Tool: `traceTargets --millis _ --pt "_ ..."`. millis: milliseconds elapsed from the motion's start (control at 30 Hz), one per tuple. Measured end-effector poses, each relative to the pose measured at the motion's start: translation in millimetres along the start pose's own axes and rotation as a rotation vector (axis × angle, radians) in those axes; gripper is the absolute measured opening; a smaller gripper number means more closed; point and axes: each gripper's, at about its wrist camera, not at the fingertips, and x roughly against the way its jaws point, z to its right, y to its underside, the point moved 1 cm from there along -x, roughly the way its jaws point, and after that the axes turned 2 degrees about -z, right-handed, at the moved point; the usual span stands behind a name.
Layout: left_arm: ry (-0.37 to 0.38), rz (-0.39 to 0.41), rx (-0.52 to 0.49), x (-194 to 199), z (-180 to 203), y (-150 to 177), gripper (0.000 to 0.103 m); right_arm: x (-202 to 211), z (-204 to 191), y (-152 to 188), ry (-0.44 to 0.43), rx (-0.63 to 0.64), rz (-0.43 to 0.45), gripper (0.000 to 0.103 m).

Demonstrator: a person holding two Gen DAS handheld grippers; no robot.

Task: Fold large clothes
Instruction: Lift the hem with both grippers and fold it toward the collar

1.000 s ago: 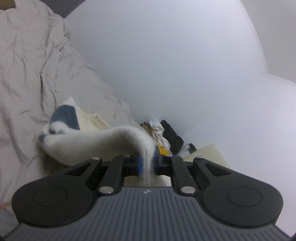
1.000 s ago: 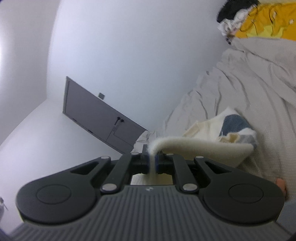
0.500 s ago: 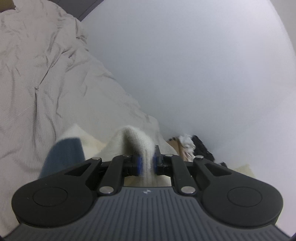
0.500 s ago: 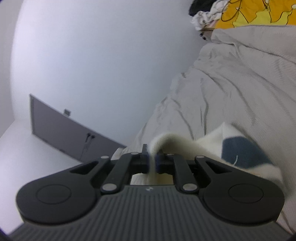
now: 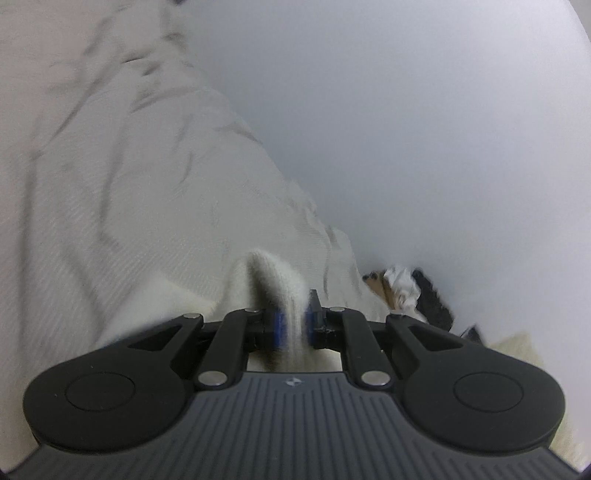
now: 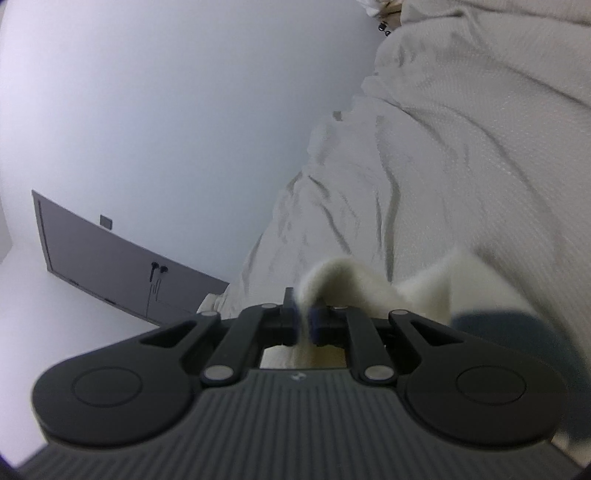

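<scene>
Cream knit garment (image 5: 275,284) clamped by the left gripper (image 5: 295,326) and right gripper (image 6: 303,325). Advice: carry both 12 o'clock over the bedsheet (image 5: 129,206), level, edge taut.

Left wrist view: wrinkled bed cover (image 5: 122,192) motion-blurred, creases smeared at upper left. Cream garment (image 5: 271,280) runs down behind the gripper body, so most of it is hidden; pinched edge blurred. Small clothes pile (image 5: 410,291) at right centre too blurred to identify, lower part hidden by the gripper. Right wrist view: garment's dark blue patch (image 6: 517,325) at lower right blurred, extent unclear; clutter (image 6: 380,9) cut off by top edge.
</scene>
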Motion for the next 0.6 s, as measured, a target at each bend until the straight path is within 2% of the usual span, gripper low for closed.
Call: traceTargets --millis 100,200,333,433,533,600 --pt "-0.017 -0.004 -0.062 -24.9 -3.4 -5.0 0.014 -25.0 8.4 -11.4 0.016 0.026 0.009 0.011" --pt "-0.038 -0.012 -0.069 -43.0 -14.8 -8.9 0.014 -52.7 21.6 -17.0 0.038 0.065 0.003 0.011" --pt "-0.091 -0.050 -0.057 -65.2 -35.8 -9.1 0.014 -73.1 43.2 -13.2 0.060 0.037 -0.044 0.011" --pt "-0.093 -0.071 -0.018 -70.0 -48.3 -10.2 0.014 -73.7 50.8 -13.2 0.049 -0.003 -0.059 0.011" --pt "-0.056 -0.075 0.004 -64.3 -51.5 -11.4 0.018 -65.6 46.1 -11.2 0.045 0.013 -0.057 0.012" --pt "-0.036 -0.081 0.013 -57.0 -49.2 -10.5 0.026 -62.7 43.4 -10.3 0.036 0.020 -0.068 0.013"
